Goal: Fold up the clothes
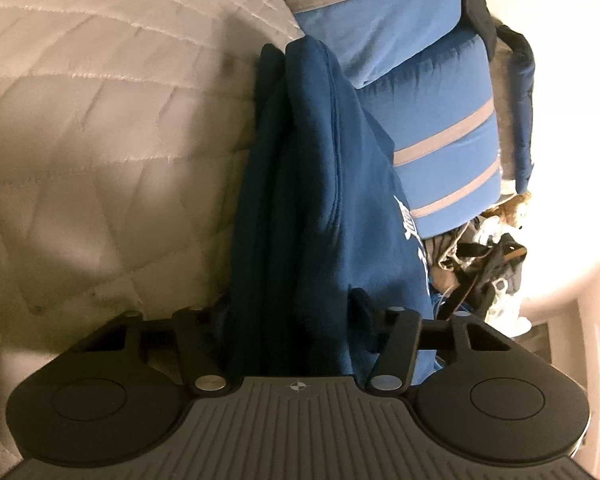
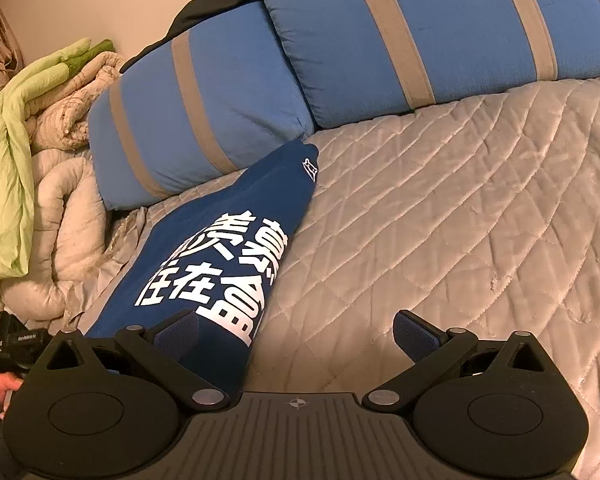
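The left gripper [image 1: 290, 312] sits nearest the lens, its fingers closed around a thick bunch of the navy sweatshirt [image 1: 300, 200], gathered fabric filling the gap between them so the garment can be carried as one bundle. The quilted bed [image 2: 440, 208] carries everything, a broad flat surface suited to laying out a fold. Two blue pillows with grey stripes [image 2: 420, 32] lie at its head, clear of the working space. The sweatshirt [image 2: 220, 240] lies lengthwise toward them, printed side up, its far end touching the nearer pillow. The right gripper [image 2: 296, 328] has its fingers spread wide, holding nothing; the left finger [image 2: 178, 328] rests over the printed fabric, probably to catch that edge next.
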### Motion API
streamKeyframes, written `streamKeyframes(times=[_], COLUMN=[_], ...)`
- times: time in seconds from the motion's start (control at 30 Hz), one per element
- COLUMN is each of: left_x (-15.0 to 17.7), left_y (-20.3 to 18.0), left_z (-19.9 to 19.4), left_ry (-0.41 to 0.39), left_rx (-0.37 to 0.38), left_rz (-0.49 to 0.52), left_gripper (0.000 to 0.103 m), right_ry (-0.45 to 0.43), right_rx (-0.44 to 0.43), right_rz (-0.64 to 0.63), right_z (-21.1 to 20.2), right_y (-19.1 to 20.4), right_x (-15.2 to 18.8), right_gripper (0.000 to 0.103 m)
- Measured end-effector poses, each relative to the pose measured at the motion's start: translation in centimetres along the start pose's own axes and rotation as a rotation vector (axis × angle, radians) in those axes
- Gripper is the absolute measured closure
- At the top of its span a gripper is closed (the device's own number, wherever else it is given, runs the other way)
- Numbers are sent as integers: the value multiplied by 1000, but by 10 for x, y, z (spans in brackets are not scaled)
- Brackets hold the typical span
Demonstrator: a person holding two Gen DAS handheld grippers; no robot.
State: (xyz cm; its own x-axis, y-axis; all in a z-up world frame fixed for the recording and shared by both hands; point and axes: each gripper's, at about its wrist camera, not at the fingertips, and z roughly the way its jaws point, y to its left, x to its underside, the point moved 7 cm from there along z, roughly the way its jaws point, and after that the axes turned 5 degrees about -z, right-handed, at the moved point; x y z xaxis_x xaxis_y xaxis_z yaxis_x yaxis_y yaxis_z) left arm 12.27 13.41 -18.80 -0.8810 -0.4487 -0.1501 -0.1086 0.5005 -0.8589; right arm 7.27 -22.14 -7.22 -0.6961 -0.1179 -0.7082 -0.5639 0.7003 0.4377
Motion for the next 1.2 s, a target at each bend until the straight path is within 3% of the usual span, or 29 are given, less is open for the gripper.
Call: streamKeyframes(times=[0.3, 1.0, 1.2], left_x=[4, 10, 13], left_y=[9, 9, 6], left_z=[-2, -4, -4], left_ry=[14, -47, -70], left_rx=[54, 42, 18], left_rz=[-75, -18, 12], left_gripper=[64, 67, 67], right_ry=[16, 45, 120], right_rx=[3, 22, 24], right_rz=[-2, 8, 31], right_z=[3, 8, 19], right_y=[-1, -3, -7], right_x=[0, 3, 5], right_gripper=[0, 0, 0])
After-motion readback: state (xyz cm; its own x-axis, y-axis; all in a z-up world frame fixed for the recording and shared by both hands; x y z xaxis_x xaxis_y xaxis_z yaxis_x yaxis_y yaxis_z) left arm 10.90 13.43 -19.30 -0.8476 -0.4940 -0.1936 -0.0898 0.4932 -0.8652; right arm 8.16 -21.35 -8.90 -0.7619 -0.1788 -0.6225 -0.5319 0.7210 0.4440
